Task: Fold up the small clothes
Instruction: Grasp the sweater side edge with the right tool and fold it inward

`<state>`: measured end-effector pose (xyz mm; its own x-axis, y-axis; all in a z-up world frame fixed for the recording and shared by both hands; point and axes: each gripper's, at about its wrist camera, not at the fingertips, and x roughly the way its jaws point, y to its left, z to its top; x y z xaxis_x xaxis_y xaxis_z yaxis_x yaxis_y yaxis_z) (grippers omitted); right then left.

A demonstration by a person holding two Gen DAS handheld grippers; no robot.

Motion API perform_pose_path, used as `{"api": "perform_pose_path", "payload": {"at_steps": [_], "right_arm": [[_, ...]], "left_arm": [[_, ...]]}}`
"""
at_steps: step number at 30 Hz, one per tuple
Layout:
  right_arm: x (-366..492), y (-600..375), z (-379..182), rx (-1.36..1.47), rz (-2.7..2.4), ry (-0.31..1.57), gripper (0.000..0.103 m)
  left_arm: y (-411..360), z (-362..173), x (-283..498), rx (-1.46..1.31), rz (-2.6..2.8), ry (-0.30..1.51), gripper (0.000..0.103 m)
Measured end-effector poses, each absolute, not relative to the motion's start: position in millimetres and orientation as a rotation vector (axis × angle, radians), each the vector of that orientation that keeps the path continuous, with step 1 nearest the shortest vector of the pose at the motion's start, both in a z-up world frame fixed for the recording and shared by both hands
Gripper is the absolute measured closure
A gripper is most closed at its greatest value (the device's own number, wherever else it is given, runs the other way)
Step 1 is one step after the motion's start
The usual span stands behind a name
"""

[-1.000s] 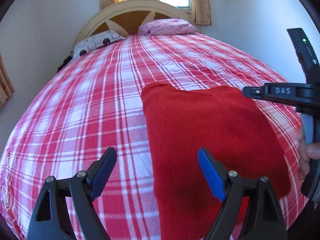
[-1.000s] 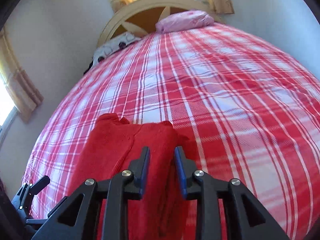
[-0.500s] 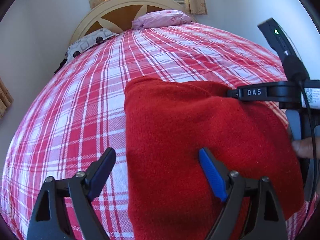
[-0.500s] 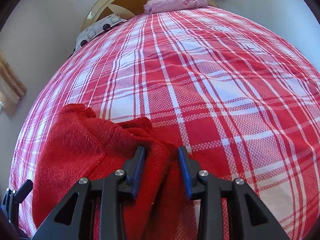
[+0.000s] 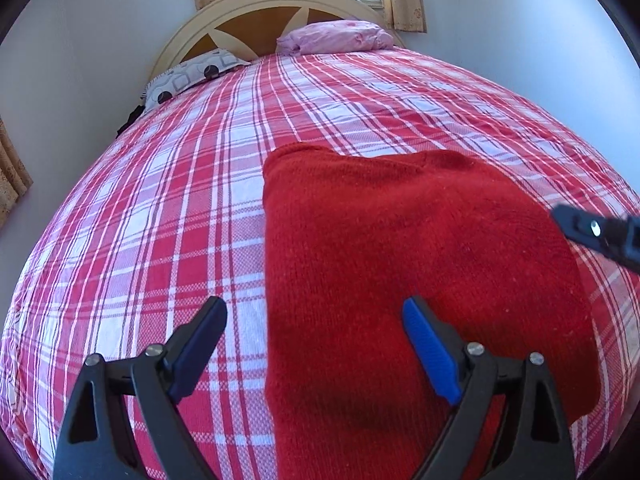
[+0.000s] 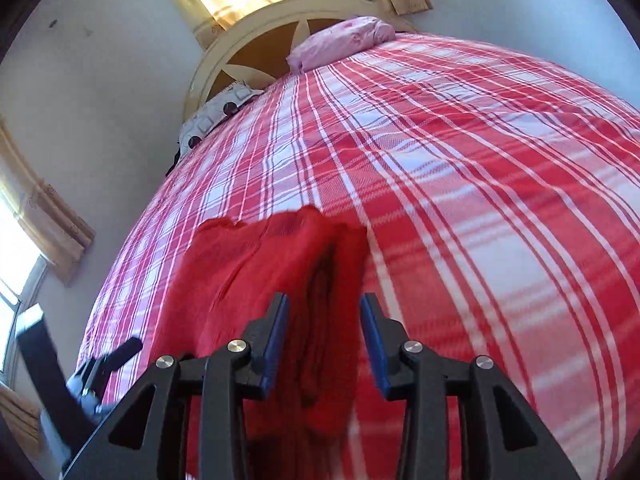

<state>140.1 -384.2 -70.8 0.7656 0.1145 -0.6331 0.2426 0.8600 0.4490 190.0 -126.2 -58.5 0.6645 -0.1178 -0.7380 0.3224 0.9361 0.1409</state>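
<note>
A red knit garment (image 5: 400, 260) lies folded into a rough rectangle on the red-and-white plaid bed (image 5: 180, 200). My left gripper (image 5: 316, 344) is open wide and empty, hovering over the garment's near left edge. In the right wrist view the garment's stacked right edge (image 6: 316, 280) lies between the fingers of my right gripper (image 6: 324, 340). Its jaws stand apart with a gap on each side of the cloth, so it is open. The right gripper's tip also shows at the right of the left wrist view (image 5: 600, 236).
A pink pillow (image 5: 336, 38) and a patterned grey pillow (image 5: 188, 76) lie at the cream headboard (image 5: 260, 12). White walls flank the bed. A curtained window (image 6: 24, 248) is on the left wall. The left gripper's body shows at the lower left of the right wrist view (image 6: 60, 380).
My right gripper has opened and let go of the garment's right edge, and it has pulled back to the right. The garment now lies flat. My left gripper stayed open above it.
</note>
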Motion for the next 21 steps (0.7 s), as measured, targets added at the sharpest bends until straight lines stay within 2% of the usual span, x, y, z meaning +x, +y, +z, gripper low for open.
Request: {"api": "perform_pose_path", "payload": {"at_steps": [8,12,21], "right_arm": [[130.3,-353.0,-86.7,0.481,-0.082,0.727,0.064],[127.2,-361.7,-98.8,0.536,-0.094,0.733,0.053],[118.2,-361.1,-105.5,0.531,-0.086,0.715,0.052]], "left_arm": [[-126.9,-57.4,183.2,0.307,-0.238,0.799,0.011],[-125.3,-59.1,184.3,0.291,-0.24,0.81,0.011],[-123.3,-62.4,181.0,0.272,-0.23,0.799,0.008]]}}
